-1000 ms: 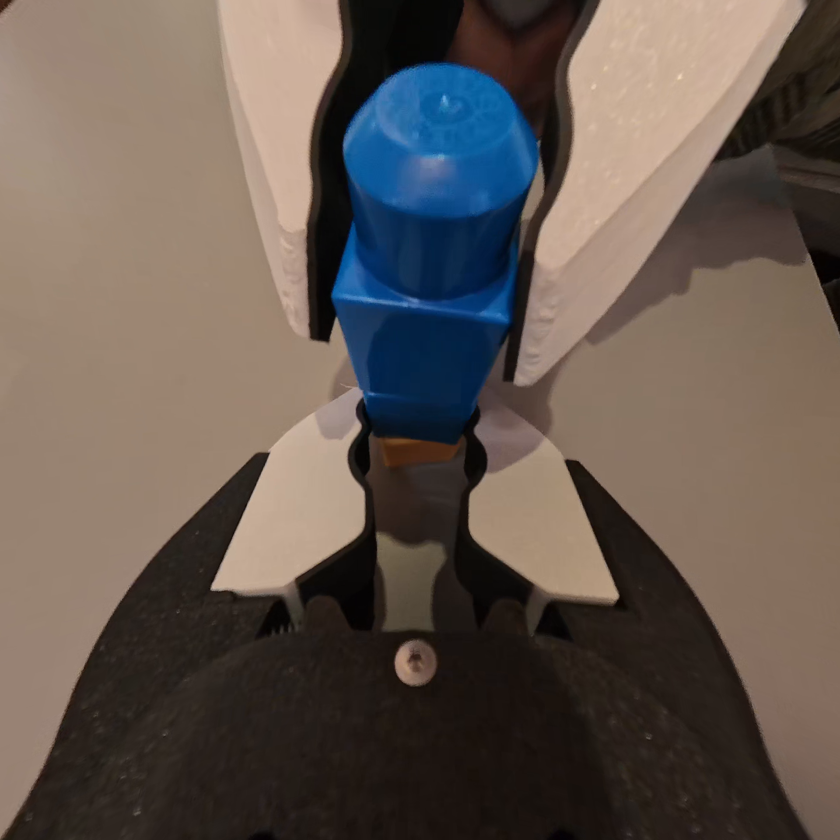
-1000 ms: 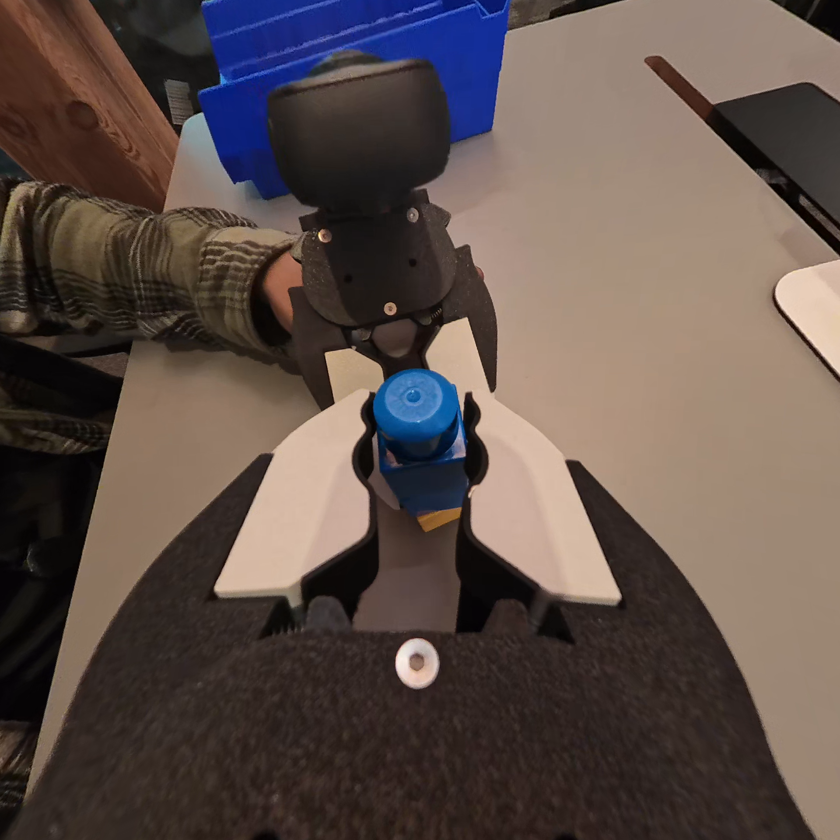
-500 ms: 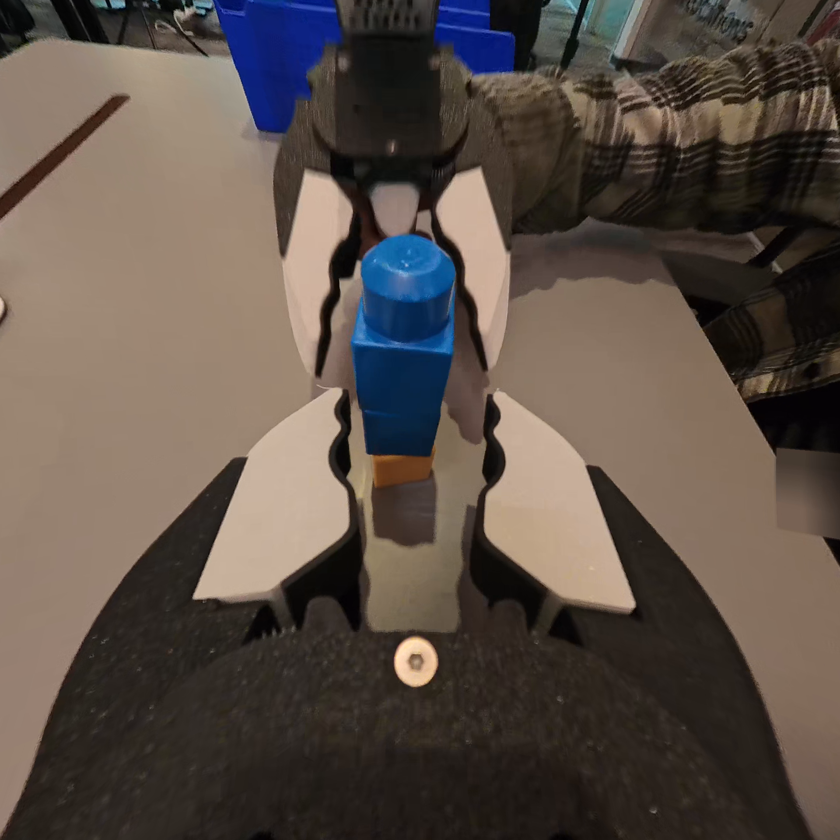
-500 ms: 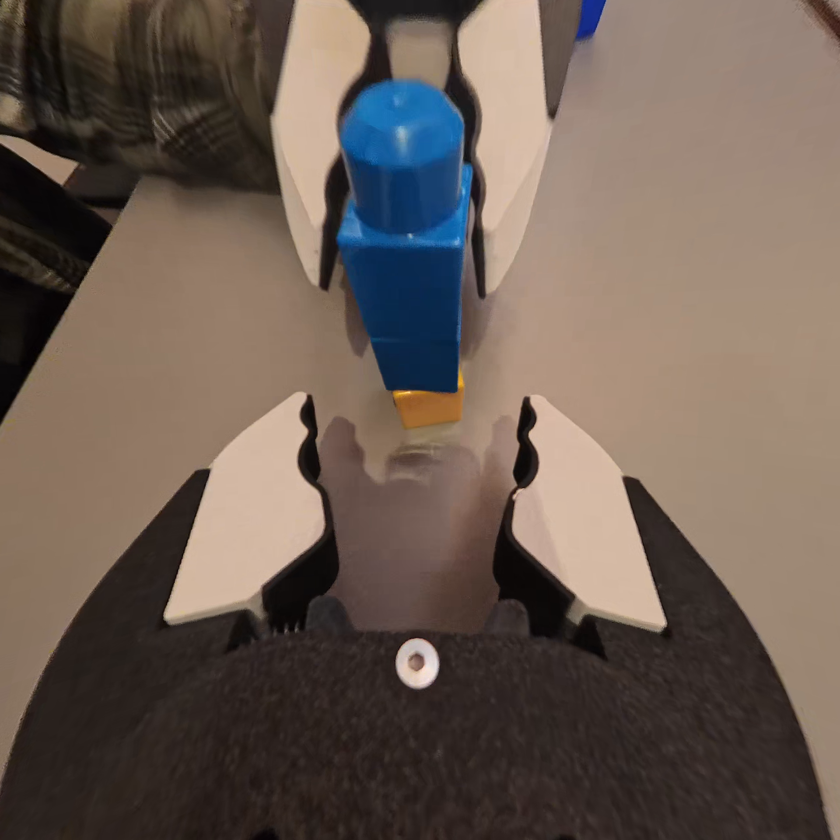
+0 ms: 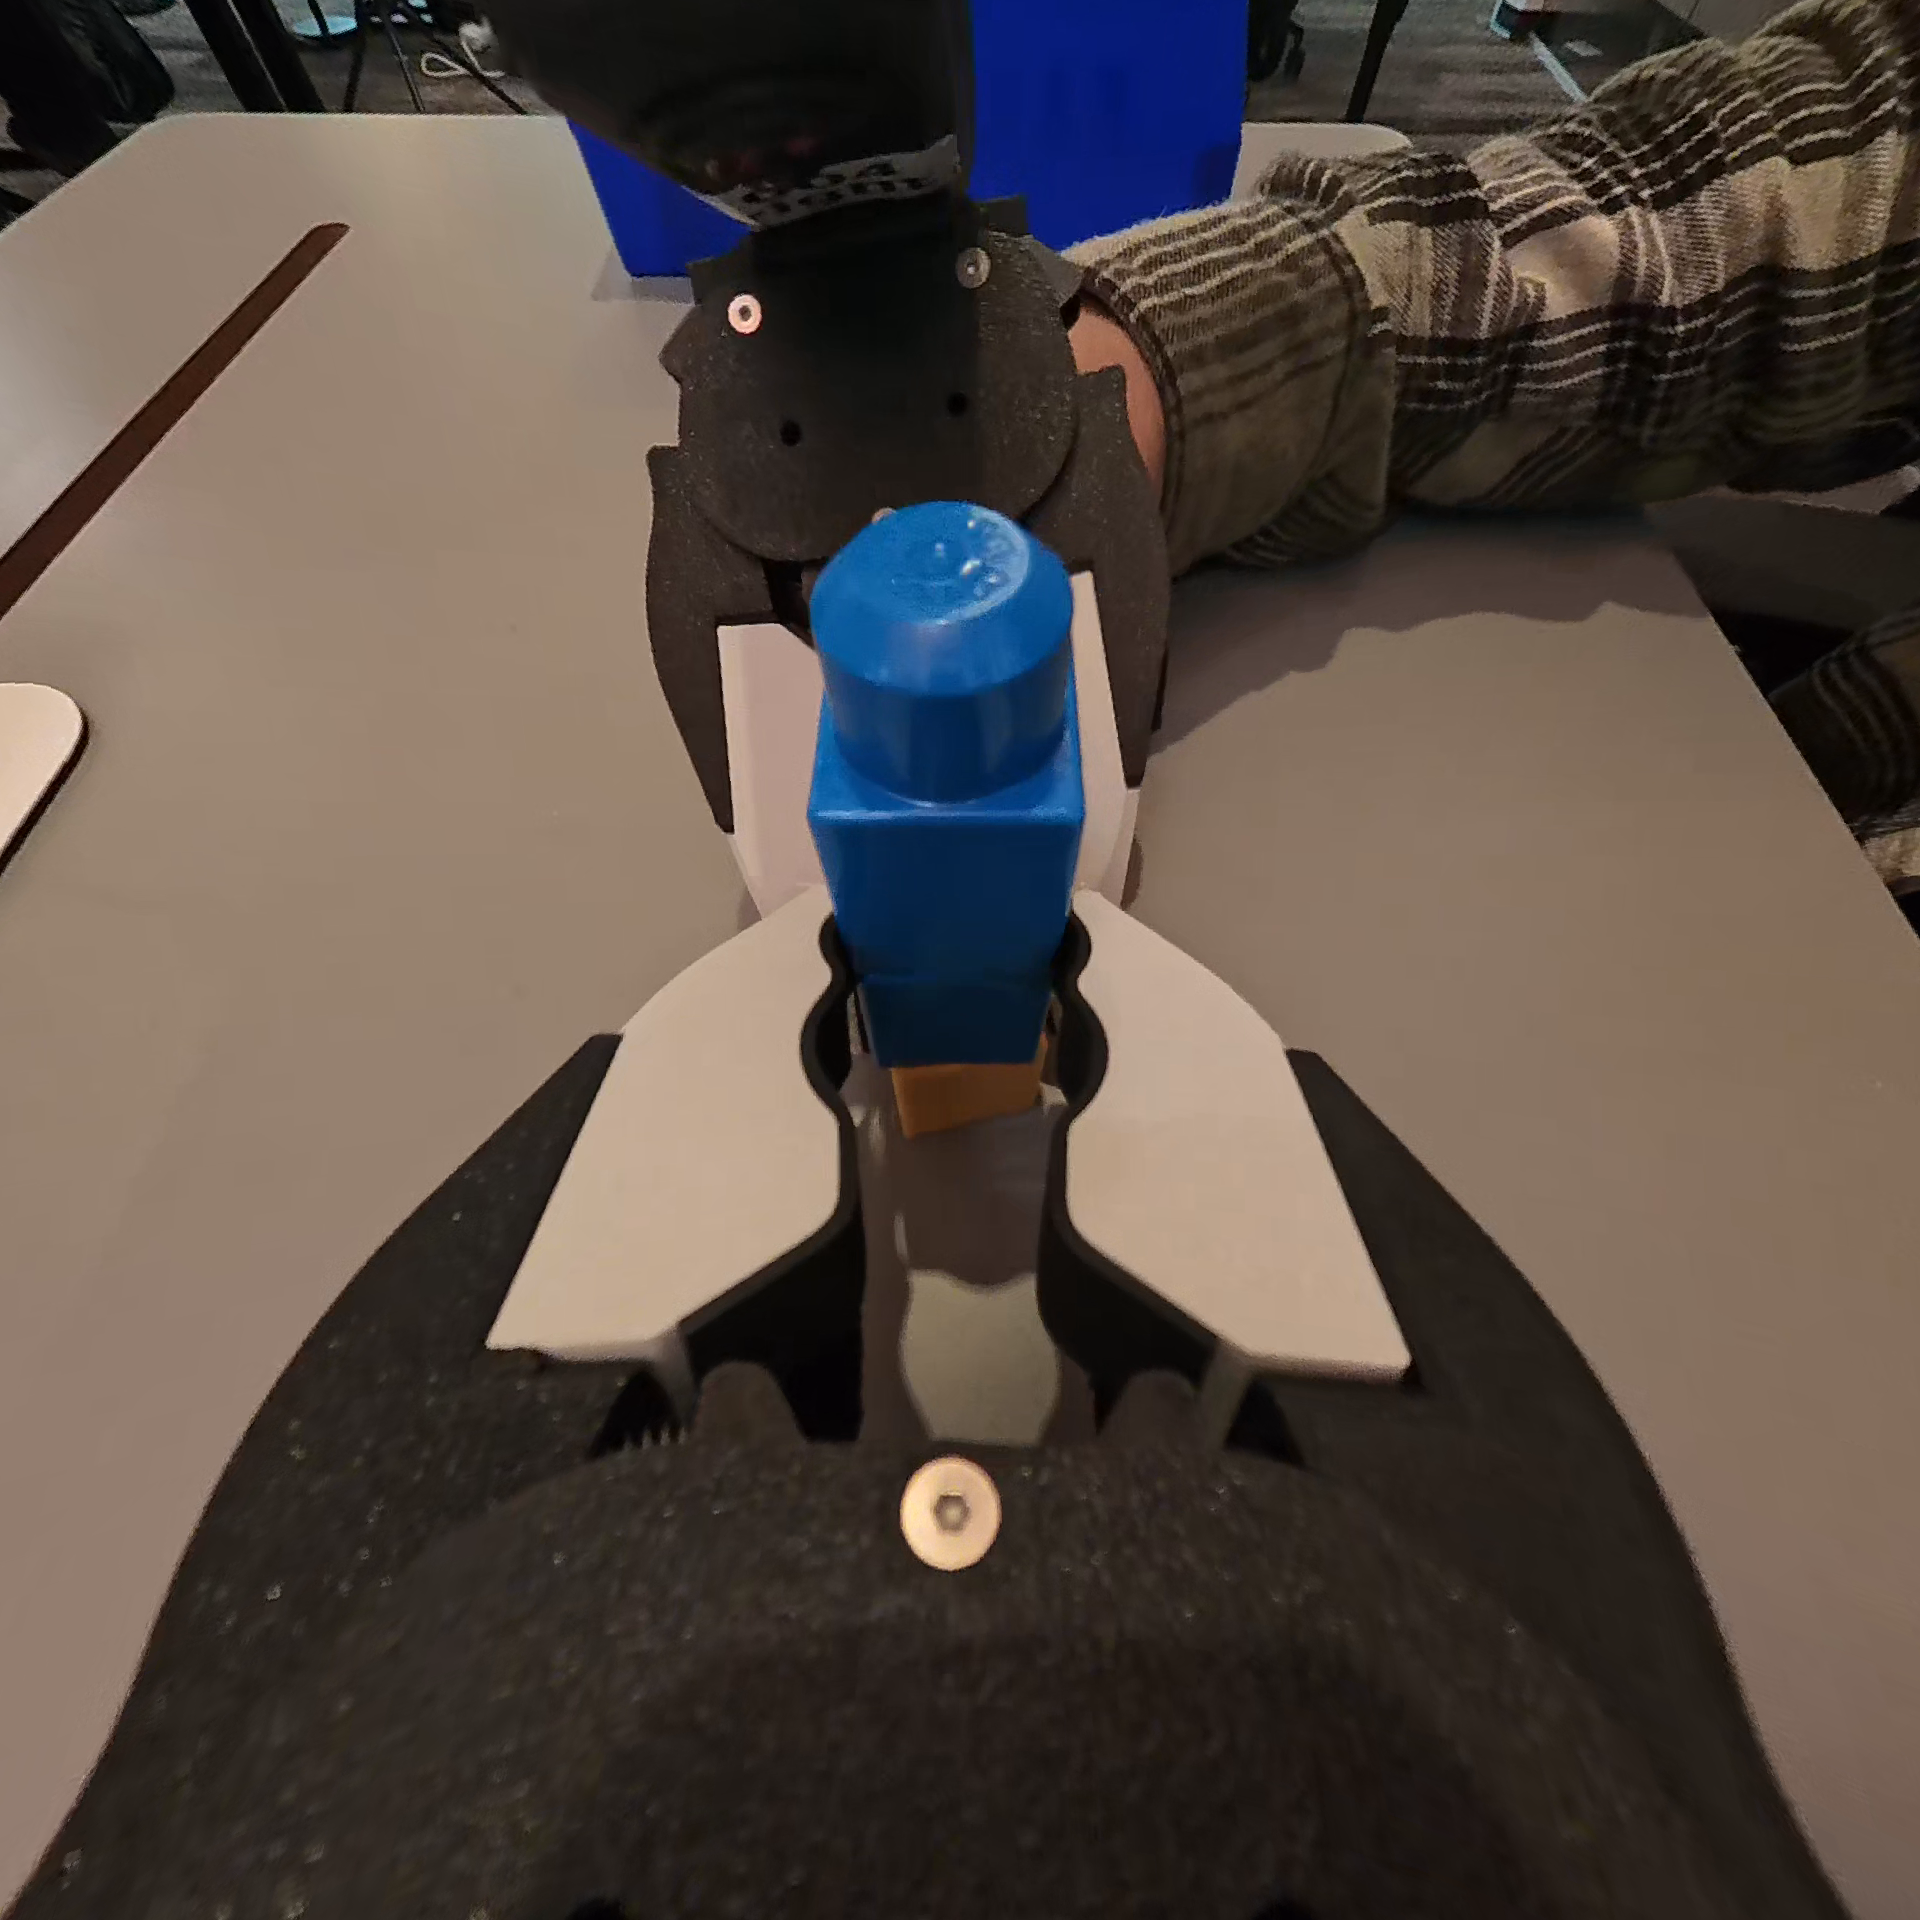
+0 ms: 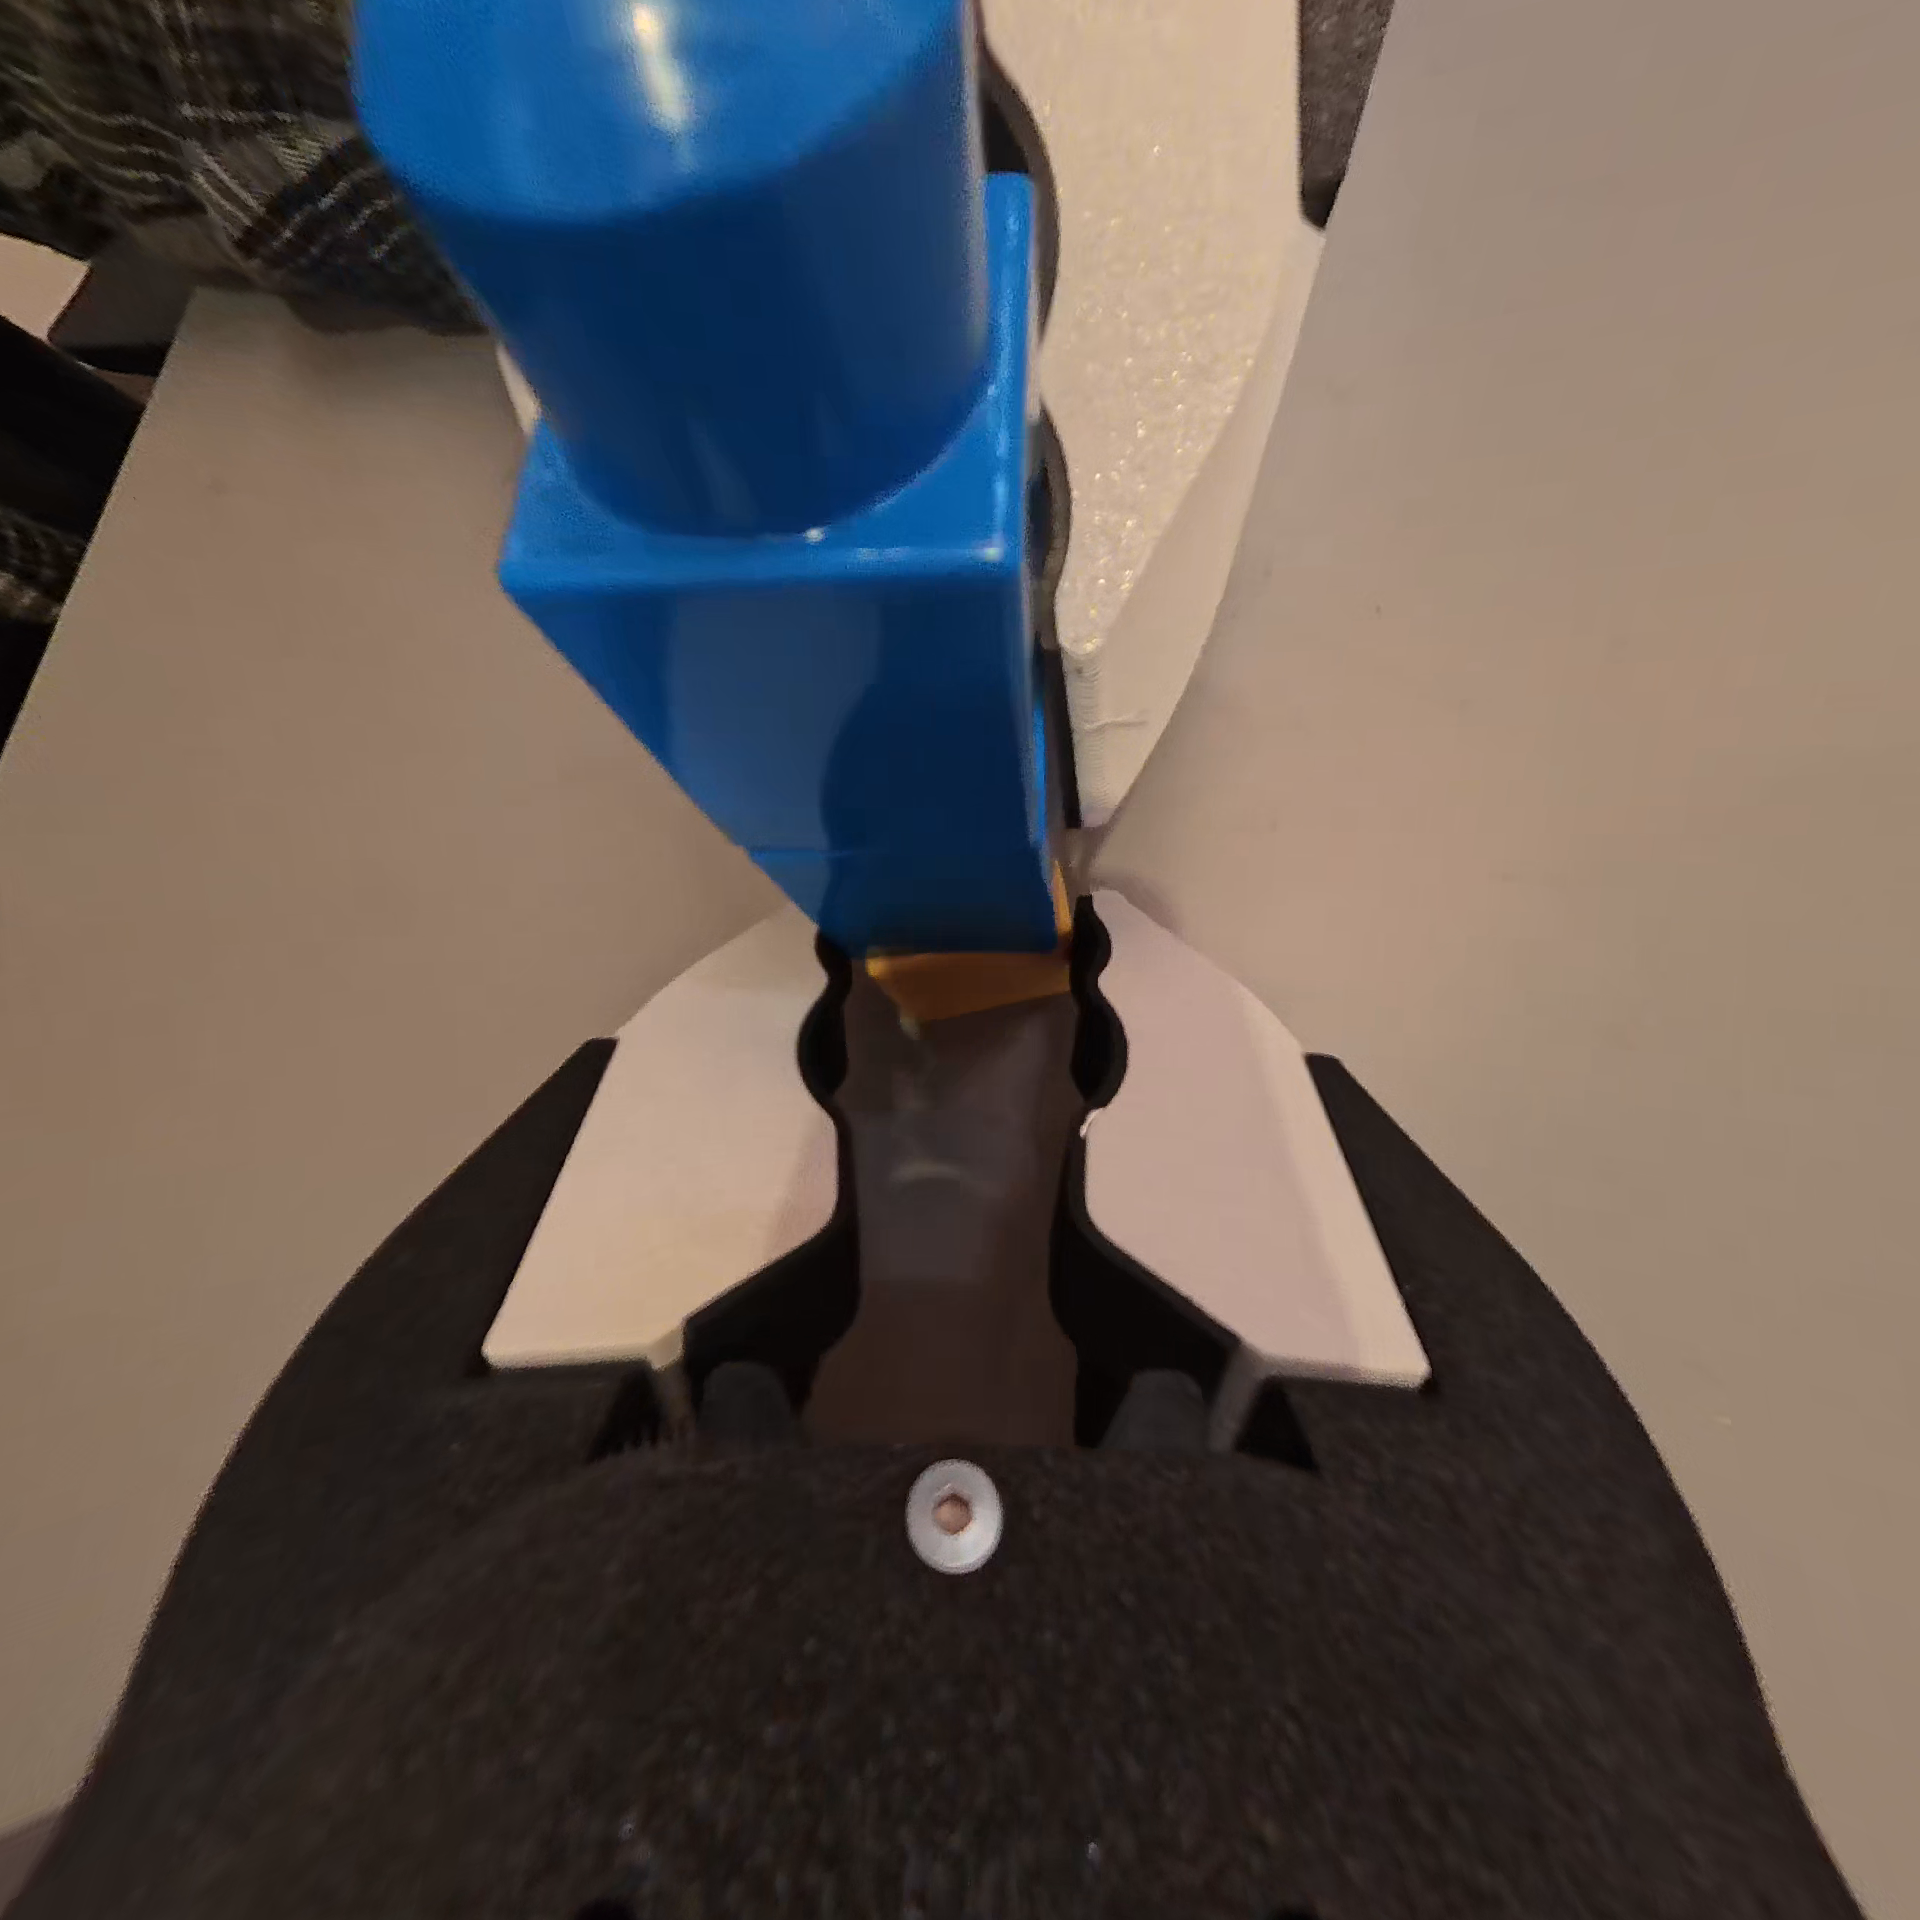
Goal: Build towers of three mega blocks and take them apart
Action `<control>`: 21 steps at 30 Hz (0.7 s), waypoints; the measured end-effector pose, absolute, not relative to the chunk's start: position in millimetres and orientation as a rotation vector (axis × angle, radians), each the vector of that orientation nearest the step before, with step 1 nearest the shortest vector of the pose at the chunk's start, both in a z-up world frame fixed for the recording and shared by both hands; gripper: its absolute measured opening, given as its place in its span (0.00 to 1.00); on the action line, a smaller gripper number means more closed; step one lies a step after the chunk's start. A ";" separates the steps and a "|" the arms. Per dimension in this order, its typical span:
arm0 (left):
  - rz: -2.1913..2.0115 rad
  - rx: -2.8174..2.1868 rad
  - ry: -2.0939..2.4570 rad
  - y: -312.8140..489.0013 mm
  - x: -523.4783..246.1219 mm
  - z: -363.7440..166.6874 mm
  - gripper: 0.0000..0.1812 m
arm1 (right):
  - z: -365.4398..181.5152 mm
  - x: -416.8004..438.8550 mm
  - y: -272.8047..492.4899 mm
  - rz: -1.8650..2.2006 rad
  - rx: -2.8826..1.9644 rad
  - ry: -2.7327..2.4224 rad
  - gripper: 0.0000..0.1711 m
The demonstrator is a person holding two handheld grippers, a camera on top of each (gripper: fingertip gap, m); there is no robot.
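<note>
A tower of three blocks stands on the grey table (image 5: 364,831): a top blue block (image 5: 940,831) with a round stud, a middle blue block (image 5: 951,1023) and a yellow bottom block (image 5: 966,1101). My left gripper (image 5: 951,977) is shut around the blue blocks near their seam. My right gripper (image 6: 956,966) is shut low on the yellow block (image 6: 977,982), with the top blue block (image 6: 769,665) looming close. The right gripper's body (image 5: 862,416) faces me behind the tower. One finger (image 6: 1143,416) of the left gripper shows beside the tower.
A blue bin (image 5: 1101,135) stands at the table's far edge behind the grippers. A person's plaid sleeve (image 5: 1558,343) lies at the right. A white flat object (image 5: 31,748) sits at the left edge, with a dark slot (image 5: 156,416) in the tabletop. Across from one pair of fingers to the other is roughly 5 cm.
Half a second ago both grippers were open and drawn back from the tower. Both have moved in and closed on it, the right one low and very close.
</note>
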State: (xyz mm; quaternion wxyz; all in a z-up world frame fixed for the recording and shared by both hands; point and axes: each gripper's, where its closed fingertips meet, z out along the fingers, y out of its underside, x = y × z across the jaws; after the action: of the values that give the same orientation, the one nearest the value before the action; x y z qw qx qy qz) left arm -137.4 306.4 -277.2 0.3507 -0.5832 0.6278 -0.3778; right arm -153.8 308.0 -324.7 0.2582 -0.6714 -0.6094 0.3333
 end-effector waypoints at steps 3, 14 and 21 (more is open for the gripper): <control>-0.933 -1.524 1.608 307.7 -137.7 -276.9 0.20 | -325.7 -153.8 310.0 0.846 -1.814 -1.640 0.22; -0.885 -1.566 1.549 307.9 -139.7 -277.9 0.20 | -326.9 -155.2 310.3 0.758 -1.844 -1.565 0.22; -0.916 -1.550 1.567 307.6 -140.5 -277.7 0.20 | -322.4 -147.8 310.4 0.779 -1.809 -1.579 0.36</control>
State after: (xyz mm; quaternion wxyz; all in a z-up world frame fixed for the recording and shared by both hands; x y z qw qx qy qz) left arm -140.5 307.6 -277.7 0.3685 -0.6036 0.6104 -0.3568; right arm -147.8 310.4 -322.4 0.3037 -0.6827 -0.5960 0.2940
